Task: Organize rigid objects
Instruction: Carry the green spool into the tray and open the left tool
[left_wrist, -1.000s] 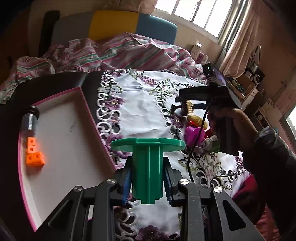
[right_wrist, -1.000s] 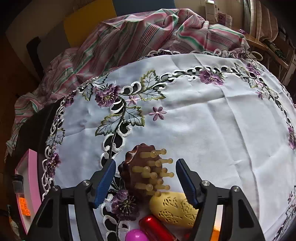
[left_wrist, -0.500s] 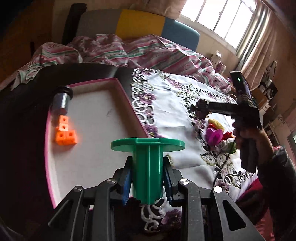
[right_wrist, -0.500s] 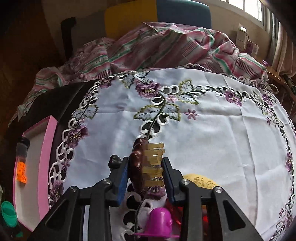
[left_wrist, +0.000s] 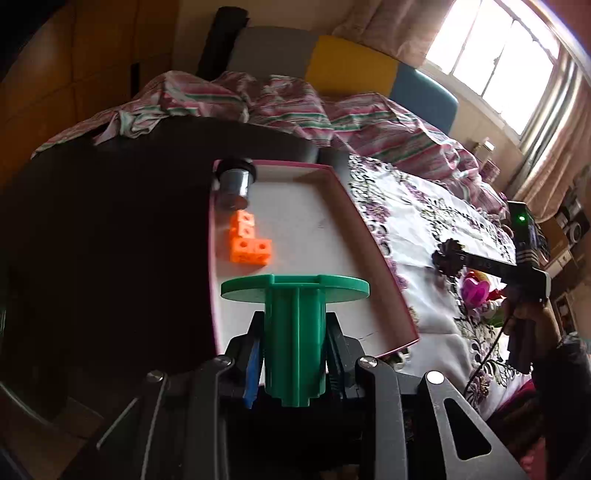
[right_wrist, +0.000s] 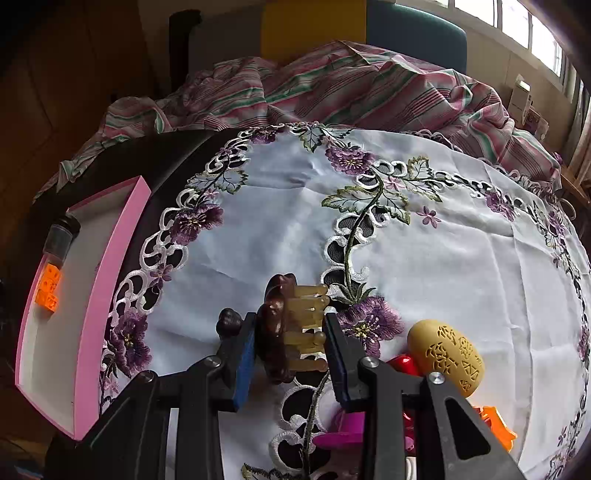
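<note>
My left gripper (left_wrist: 293, 354) is shut on a green plastic spool (left_wrist: 295, 317) and holds it over the near end of the pink-rimmed white tray (left_wrist: 373, 236). An orange block piece (left_wrist: 249, 242) and a dark-capped jar (left_wrist: 234, 181) lie in the tray. My right gripper (right_wrist: 290, 347) is shut on a brown wooden massage comb (right_wrist: 277, 328) with tan pegs, lifted above the embroidered white cloth (right_wrist: 424, 258). The same tray shows in the right wrist view (right_wrist: 110, 280) at the far left. The right gripper and comb (left_wrist: 448, 258) also show in the left wrist view.
A yellow perforated egg shape (right_wrist: 447, 356), a red piece (right_wrist: 404, 363), a magenta spool (right_wrist: 347, 428) and an orange piece (right_wrist: 495, 424) lie near my right gripper. A striped blanket (right_wrist: 351, 92) is bunched behind the table. The dark table edge (left_wrist: 110, 240) lies left of the tray.
My left gripper has swung left with the green spool to stand over the tray. My right gripper has shut on the comb and lifted it off the cloth, drifting towards the tray.
</note>
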